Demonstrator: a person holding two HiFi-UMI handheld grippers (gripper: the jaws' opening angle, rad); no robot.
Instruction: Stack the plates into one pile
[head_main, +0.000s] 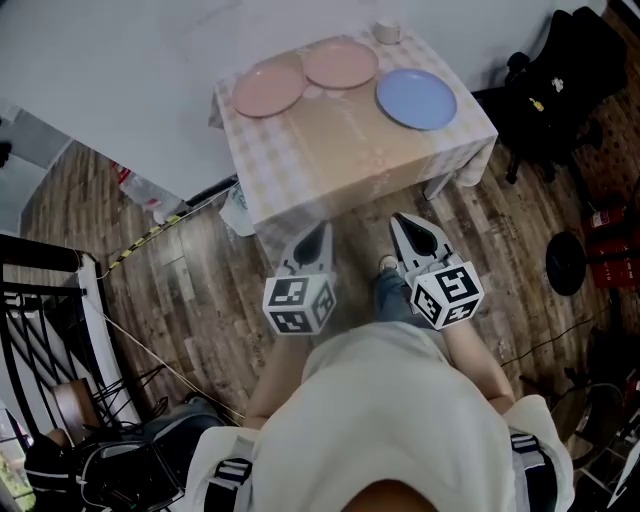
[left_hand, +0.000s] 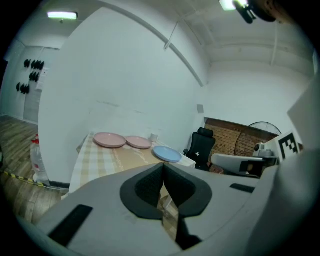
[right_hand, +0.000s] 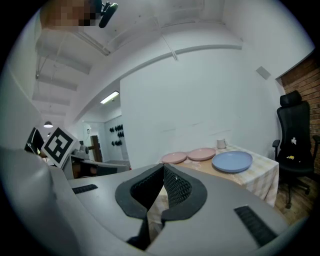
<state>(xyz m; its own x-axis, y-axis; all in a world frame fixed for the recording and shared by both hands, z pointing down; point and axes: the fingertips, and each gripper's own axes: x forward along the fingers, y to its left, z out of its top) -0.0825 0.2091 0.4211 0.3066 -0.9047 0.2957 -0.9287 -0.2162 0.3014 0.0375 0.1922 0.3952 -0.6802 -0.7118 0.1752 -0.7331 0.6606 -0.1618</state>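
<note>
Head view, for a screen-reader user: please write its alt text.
Two pink plates and a blue plate lie unstacked along the far edge of a checked-cloth table beside a small cup. Seen from above, a person stands short of it on a wood floor, pointing the left tool and right tool, both shut and empty, toward it.

Soft, even room light fills the head view. The white wall (head_main: 120, 60) is bright, and the tablecloth (head_main: 340, 150) looks pale and hazy along the table's near edge. The blue plate (head_main: 416, 98) casts hardly any shadow. The clutter at the lower left lies in gloom. Both gripper views are fisheye, ringed by black vignette, with straight lines bowed. A ceiling strip light (left_hand: 62, 15) glares in the left gripper view, and another (right_hand: 111, 96) glows in the right gripper view.
</note>
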